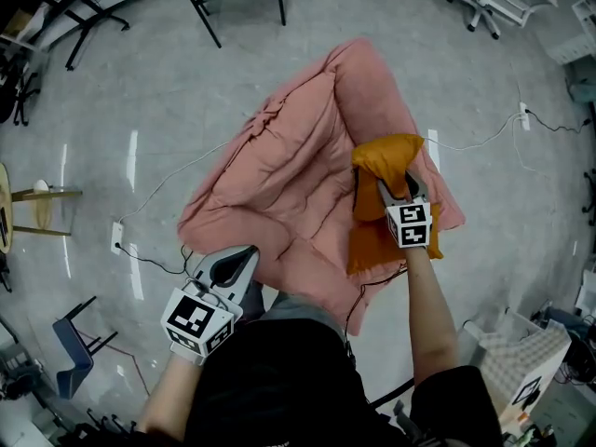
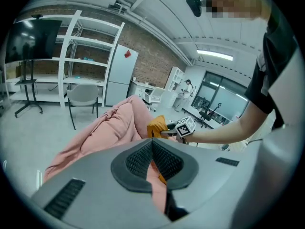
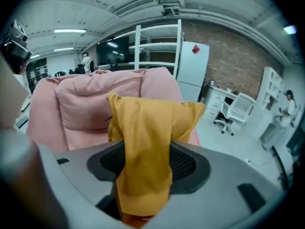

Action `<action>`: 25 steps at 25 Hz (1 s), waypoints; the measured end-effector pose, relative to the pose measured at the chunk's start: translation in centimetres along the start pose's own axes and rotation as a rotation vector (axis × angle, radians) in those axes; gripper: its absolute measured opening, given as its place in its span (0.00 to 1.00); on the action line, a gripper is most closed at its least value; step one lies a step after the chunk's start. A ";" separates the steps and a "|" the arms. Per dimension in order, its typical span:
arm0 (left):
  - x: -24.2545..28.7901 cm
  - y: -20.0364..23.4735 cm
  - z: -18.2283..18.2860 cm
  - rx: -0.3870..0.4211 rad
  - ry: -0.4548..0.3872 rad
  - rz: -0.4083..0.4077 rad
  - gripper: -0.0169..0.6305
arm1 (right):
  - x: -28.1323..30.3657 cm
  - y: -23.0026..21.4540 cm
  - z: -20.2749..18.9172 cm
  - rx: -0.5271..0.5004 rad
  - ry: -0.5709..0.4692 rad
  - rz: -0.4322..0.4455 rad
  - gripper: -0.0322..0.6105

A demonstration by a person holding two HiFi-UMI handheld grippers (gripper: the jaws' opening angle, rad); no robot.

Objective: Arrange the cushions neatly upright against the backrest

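Pink padding makes up the biggest thing we see, a floor sofa [image 1: 279, 184] lying on the grey floor, with its backrest [image 1: 368, 87] rising at the far end. No cushion stands against that backrest yet, so we judge the task to be early, with the real arranging left to do.

Next in size is the mustard cushion [image 1: 386, 161], which is over the right side of the seat, near the backrest but not leaning on it. It hangs limp and folded, not upright. We cannot tell whether the orange fabric showing below the gripper is the same cushion or a second one.

Our right gripper [image 1: 399, 192] has its jaws clamped on the mustard cushion, the cloth bunched between the pads and drooping through them. What remains, in our judgement, is to carry it to the backrest, stand it on edge and let go.

Our left gripper [image 1: 244, 261] sits at the sofa's near edge, jaw tips together, with nothing clearly caught between them.
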State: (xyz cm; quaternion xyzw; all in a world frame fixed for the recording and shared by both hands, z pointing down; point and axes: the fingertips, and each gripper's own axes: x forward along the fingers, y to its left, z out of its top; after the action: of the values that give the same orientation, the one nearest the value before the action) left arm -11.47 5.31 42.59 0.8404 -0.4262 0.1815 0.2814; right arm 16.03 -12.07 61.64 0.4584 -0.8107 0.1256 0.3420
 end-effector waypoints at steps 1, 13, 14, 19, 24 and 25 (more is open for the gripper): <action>-0.2 0.1 0.0 -0.003 -0.005 0.004 0.05 | 0.3 0.4 0.4 -0.039 0.010 0.033 0.47; -0.9 1.3 -0.7 -0.046 -0.021 0.042 0.05 | 3.9 7.9 2.9 -0.383 0.064 0.181 0.47; -0.8 1.3 -0.7 -0.047 -0.021 0.042 0.05 | 4.5 8.1 2.7 -0.394 0.074 0.172 0.48; -0.7 1.1 -1.1 -0.049 -0.011 0.043 0.05 | 7.4 8.4 2.0 -0.410 0.112 0.123 0.51; -0.6 1.2 -1.1 -0.058 -0.010 0.044 0.05 | 9.1 8.6 1.6 -0.398 0.105 0.104 0.57; -0.6 1.1 -1.2 -0.058 -0.010 0.042 0.05 | 9.2 8.7 1.5 -0.391 0.100 0.106 0.58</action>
State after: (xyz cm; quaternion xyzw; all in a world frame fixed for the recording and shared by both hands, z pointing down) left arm -12.80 5.88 43.55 0.8237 -0.4501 0.1707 0.2998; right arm 4.96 -14.19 67.65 0.3333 -0.8246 0.0064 0.4570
